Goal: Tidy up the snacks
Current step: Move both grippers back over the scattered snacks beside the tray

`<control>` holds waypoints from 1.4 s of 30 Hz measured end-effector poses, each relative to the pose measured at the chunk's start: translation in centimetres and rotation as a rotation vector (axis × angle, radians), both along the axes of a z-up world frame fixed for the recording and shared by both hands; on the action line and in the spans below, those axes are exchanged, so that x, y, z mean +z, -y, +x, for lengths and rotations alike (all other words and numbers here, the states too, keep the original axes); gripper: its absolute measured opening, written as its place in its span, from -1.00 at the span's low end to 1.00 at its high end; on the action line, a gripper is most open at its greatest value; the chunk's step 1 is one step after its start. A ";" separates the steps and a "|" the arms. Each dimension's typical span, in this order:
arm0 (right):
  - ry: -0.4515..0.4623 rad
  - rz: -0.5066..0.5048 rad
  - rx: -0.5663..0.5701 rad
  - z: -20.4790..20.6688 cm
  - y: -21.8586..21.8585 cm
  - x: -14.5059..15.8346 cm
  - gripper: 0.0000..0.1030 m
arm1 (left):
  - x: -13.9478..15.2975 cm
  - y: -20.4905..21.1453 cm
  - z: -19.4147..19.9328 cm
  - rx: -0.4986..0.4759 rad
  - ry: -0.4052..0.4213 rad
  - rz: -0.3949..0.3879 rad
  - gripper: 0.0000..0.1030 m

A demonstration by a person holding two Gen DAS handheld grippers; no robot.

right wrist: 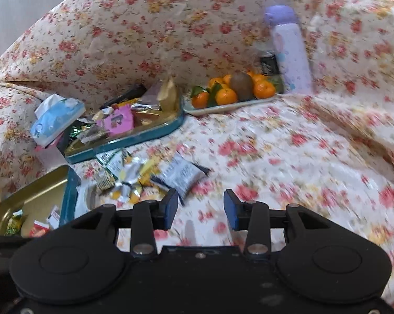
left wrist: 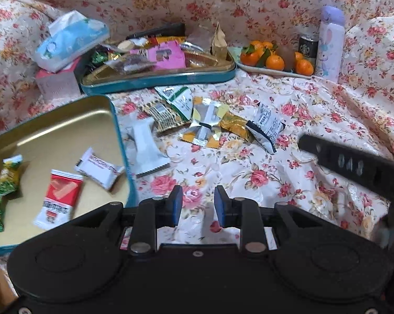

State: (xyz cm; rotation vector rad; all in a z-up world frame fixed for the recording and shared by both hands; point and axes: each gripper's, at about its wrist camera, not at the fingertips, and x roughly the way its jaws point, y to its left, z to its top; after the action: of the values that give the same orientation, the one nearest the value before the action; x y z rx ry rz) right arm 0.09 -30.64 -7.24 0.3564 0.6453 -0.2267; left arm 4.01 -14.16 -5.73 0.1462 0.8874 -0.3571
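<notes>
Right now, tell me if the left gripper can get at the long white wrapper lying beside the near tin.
Probably yes. The left gripper hangs open and empty, and only bare floral cloth lies between it and the long white wrapper; the near tin rim sits close beside it.

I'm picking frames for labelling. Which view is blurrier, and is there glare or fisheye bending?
Right wrist view: heavy motion smear on the floral cloth and bottle. Left wrist view: sharper, slight blur on the snacks; glare on the gold tray; both bend straight edges outward near the borders.
</notes>
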 end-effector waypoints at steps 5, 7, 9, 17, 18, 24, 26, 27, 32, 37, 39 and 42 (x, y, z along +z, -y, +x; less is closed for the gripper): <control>0.011 0.013 0.134 3.9 -0.2 1.7 -0.17 | -1.2 0.4 0.6 0.025 -0.017 -0.013 -0.29; -0.005 0.045 0.209 5.9 -0.4 2.2 -0.16 | -1.7 0.4 0.9 0.038 -0.031 -0.014 -0.29; -0.025 0.061 0.271 8.0 -0.9 2.7 -0.16 | -2.3 0.4 1.1 0.045 -0.049 -0.016 -0.29; -0.122 -0.036 0.502 16.3 -5.5 3.2 -0.16 | -2.6 0.9 0.0 0.044 0.011 0.011 -0.28; -0.134 -0.037 0.523 17.2 -6.0 3.1 -0.16 | -2.7 0.9 -0.1 0.047 0.017 0.010 -0.27; -0.250 -0.144 0.628 22.1 -9.4 0.9 -0.17 | -2.5 1.0 -0.5 0.056 0.024 0.010 -0.27; -0.271 -0.233 0.656 22.6 -10.2 0.2 -0.14 | -2.2 0.6 -0.1 0.055 -0.003 -0.010 -0.28; -0.280 -0.270 0.665 22.7 -10.4 0.0 -0.13 | -2.1 0.4 0.1 0.055 -0.010 -0.013 -0.28; -0.343 -0.363 0.652 22.5 -9.1 -0.6 -0.16 | -1.5 0.3 0.2 0.062 0.038 0.019 -0.29; -0.382 -0.333 0.628 20.1 -6.2 -1.4 -0.16 | -0.6 0.3 0.3 0.064 0.066 0.007 -0.29; -0.387 -0.321 0.624 18.6 -5.0 -1.9 -0.16 | -0.4 0.6 0.5 0.058 0.077 0.014 -0.28; -0.346 -0.283 0.579 16.3 -3.0 -1.9 -0.16 | -0.2 0.8 1.1 0.062 0.091 0.026 -0.28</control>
State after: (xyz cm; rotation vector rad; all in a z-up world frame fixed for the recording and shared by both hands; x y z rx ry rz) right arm 16.37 -27.69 -9.17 -0.1546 1.0139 0.1803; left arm 5.13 -15.01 -5.97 0.1574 0.8054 -0.2795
